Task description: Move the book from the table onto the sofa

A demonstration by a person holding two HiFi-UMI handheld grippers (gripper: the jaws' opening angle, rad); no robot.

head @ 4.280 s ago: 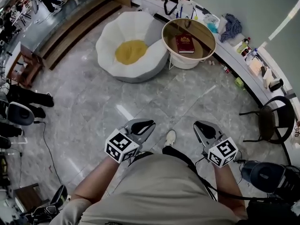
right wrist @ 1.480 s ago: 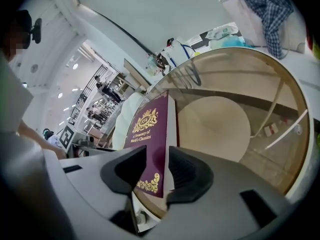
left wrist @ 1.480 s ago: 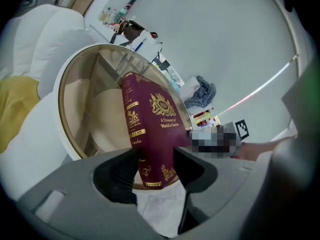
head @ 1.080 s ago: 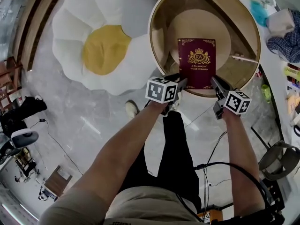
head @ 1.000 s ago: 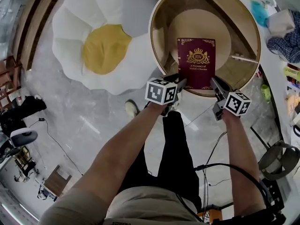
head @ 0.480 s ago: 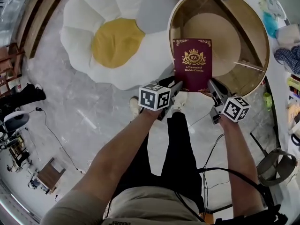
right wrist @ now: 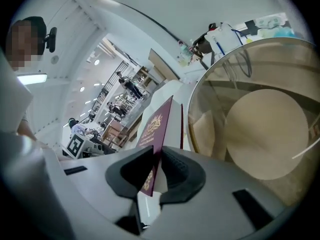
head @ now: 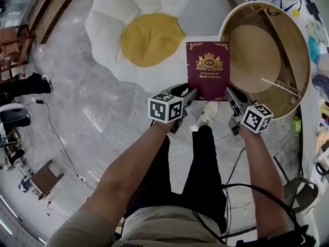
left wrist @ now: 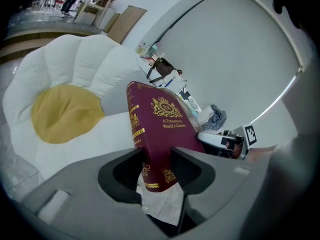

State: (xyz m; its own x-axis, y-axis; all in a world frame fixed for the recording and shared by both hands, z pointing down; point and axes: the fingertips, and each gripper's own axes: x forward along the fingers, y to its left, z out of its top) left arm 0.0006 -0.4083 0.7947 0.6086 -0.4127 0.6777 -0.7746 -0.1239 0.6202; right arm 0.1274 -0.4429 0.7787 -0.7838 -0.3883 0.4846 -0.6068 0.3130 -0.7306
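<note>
A maroon book (head: 208, 71) with gold print hangs in the air between the white flower-shaped sofa (head: 110, 19) with its yellow centre and the round glass-topped table (head: 267, 55). My left gripper (head: 188, 94) is shut on the book's lower left corner at the spine (left wrist: 150, 149). My right gripper (head: 229, 93) is shut on its lower right edge (right wrist: 155, 134); its jaws have just closed a little tighter on it. In the left gripper view the sofa (left wrist: 65, 109) lies just behind the book. The table (right wrist: 250, 129) fills the right of the right gripper view.
The person's legs and a white shoe (head: 208, 115) are under the book. Cables (head: 51, 133) trail over the marble floor at left. A cluttered white counter (head: 318, 60) runs along the right edge behind the table.
Both grippers have carried the book leftward and slightly up, off the table's glass top. It now hangs at the sofa's near petals instead of over the table.
</note>
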